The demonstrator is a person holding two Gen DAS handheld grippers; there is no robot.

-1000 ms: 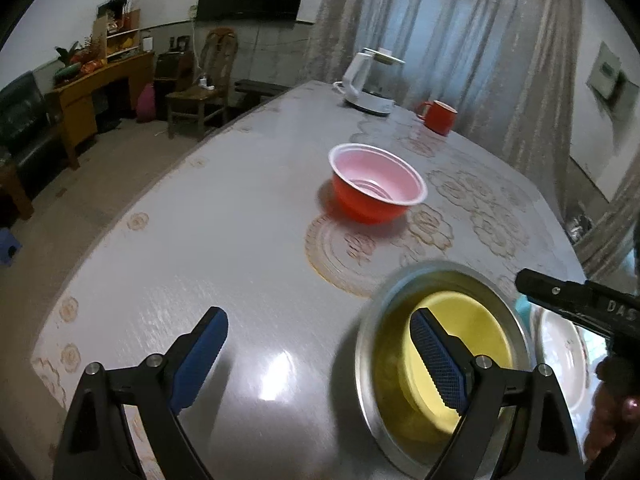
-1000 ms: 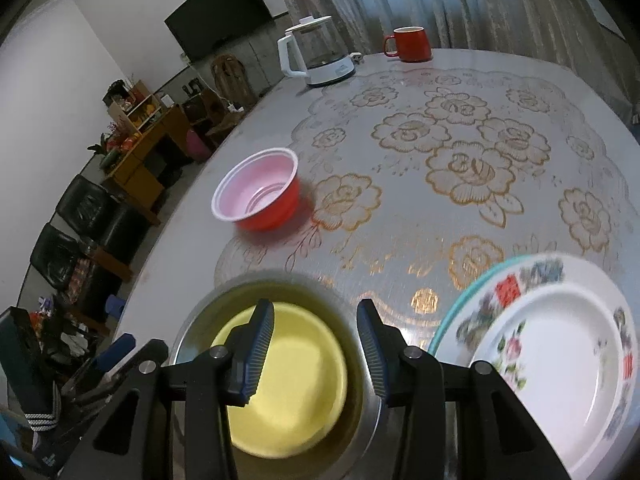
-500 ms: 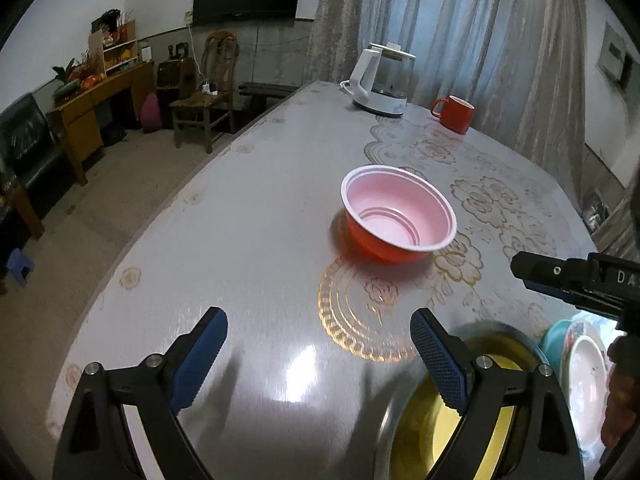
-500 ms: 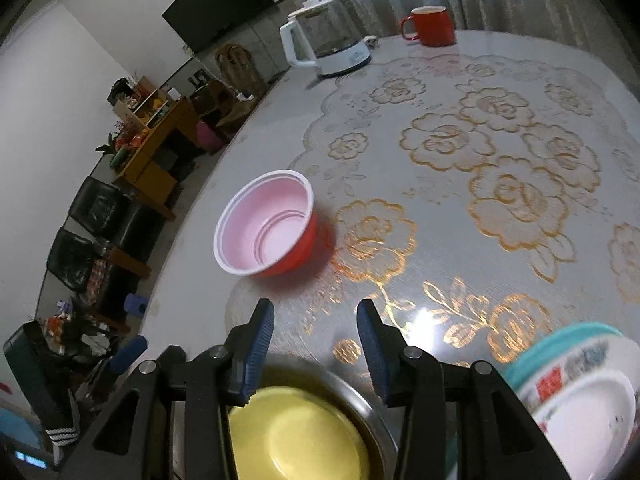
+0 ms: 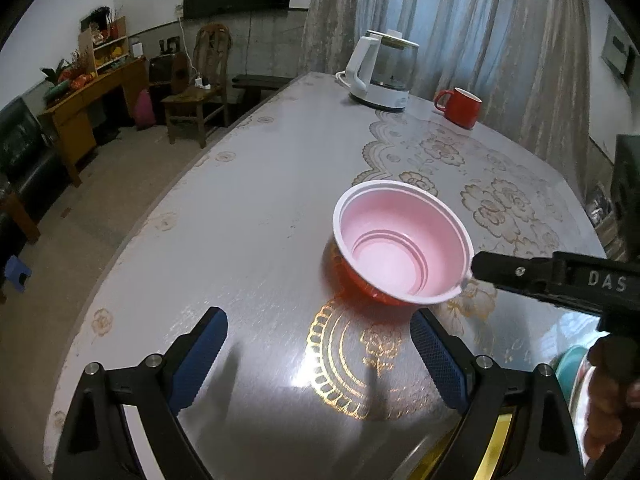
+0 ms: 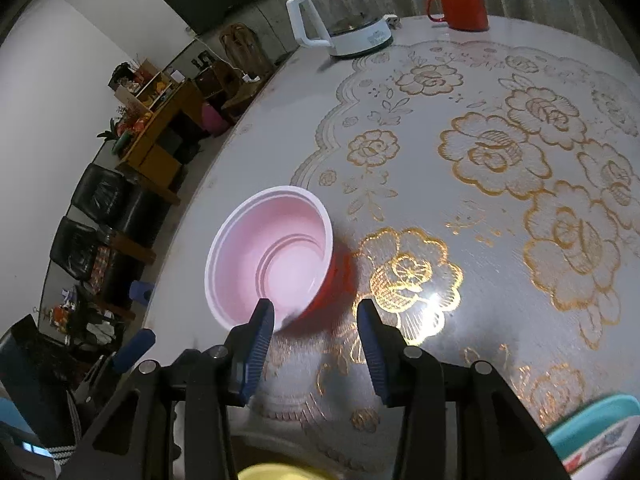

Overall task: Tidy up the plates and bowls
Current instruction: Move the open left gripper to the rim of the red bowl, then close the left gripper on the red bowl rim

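A red bowl with a pink inside (image 5: 402, 248) (image 6: 272, 260) stands on the table. My right gripper (image 6: 316, 324) is open right at the bowl's near rim, its left finger (image 6: 260, 330) touching or overlapping the rim. It shows from the side in the left wrist view (image 5: 476, 266) at the bowl's right edge. My left gripper (image 5: 316, 352) is open and empty, just short of the bowl. A yellow bowl in a metal basin (image 5: 472, 456) (image 6: 264, 472) lies at the near edge. A stack of plates (image 6: 600, 428) (image 5: 572, 364) sits at the near right.
A white kettle (image 5: 380, 72) (image 6: 340, 16) and a red mug (image 5: 460, 106) (image 6: 460, 6) stand at the table's far end. The table edge (image 5: 160, 208) runs along the left, with chairs, a desk and sofas beyond.
Both grippers moved forward from above the yellow bowl and basin toward the red bowl. The basin and plates slid to the frames' near edges.
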